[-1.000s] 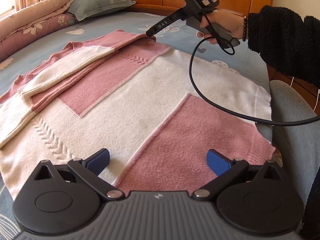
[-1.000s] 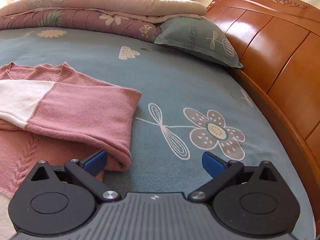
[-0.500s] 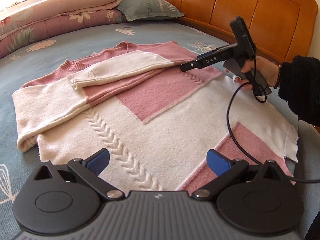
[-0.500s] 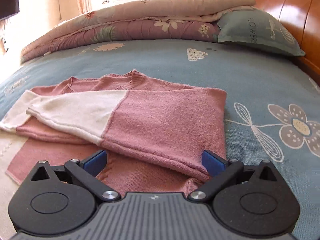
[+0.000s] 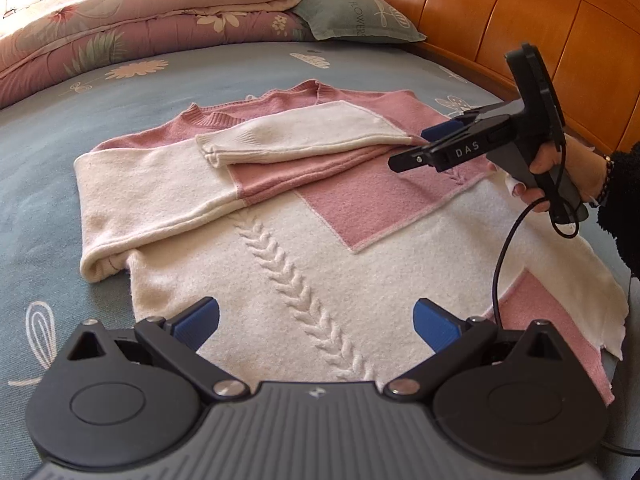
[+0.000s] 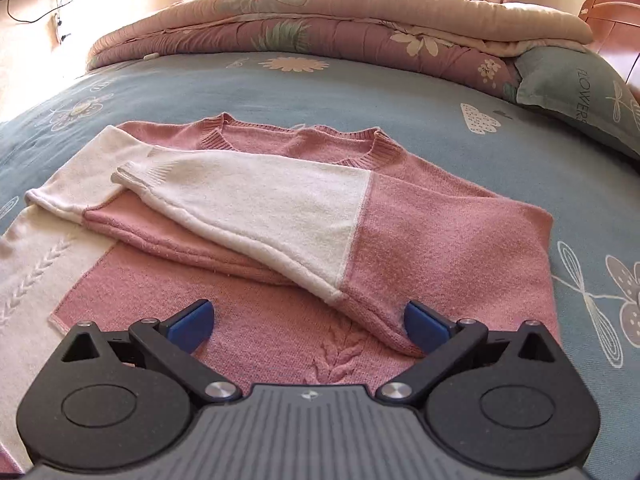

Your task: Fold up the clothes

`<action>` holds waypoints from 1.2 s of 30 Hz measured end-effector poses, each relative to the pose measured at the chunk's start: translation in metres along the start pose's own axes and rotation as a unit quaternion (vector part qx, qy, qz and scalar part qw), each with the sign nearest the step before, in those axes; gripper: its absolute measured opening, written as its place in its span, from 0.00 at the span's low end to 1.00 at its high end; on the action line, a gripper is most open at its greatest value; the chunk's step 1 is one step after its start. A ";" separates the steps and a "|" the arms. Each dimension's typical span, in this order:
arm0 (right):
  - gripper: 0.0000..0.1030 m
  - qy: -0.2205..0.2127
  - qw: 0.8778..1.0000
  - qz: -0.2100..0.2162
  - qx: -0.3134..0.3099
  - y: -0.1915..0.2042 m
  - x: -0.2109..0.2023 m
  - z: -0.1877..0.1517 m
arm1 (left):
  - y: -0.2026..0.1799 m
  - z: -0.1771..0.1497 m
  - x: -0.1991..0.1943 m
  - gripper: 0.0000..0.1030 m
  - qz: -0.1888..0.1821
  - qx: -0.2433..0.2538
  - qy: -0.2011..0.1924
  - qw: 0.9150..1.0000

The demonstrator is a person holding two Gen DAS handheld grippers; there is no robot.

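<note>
One pink and cream sweater lies flat mid-bed, both sleeves folded across its chest, with bare sheet around its far and side edges. The left gripper hovers over the hem, jaws apart, holding nothing. The right gripper hangs over the folded right sleeve, jaws apart. Only the left view shows the headboard; both show one pillow and one quilt.

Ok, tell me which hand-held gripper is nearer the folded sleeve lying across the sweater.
Right. The right hand-held gripper sits open just short of the folded sleeve, its right pad near the lower edge. The left hand-held gripper is open farther away, over the sweater near its hem.
</note>
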State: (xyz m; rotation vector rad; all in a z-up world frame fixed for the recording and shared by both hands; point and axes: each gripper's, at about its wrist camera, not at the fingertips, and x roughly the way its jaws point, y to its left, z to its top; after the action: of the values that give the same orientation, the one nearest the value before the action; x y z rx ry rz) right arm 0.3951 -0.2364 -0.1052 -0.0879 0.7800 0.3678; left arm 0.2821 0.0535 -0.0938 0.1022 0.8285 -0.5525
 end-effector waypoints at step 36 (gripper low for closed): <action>1.00 -0.094 0.960 -0.009 0.263 -0.147 0.041 0.044 | -0.006 -0.003 0.021 0.99 0.021 -0.001 0.015 1.000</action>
State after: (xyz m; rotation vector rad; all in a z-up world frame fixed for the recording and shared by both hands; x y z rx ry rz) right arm 0.5037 -0.3525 -0.1117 0.4346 0.6651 0.1390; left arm 0.2890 0.0406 -0.1102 0.1255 0.8549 -0.5115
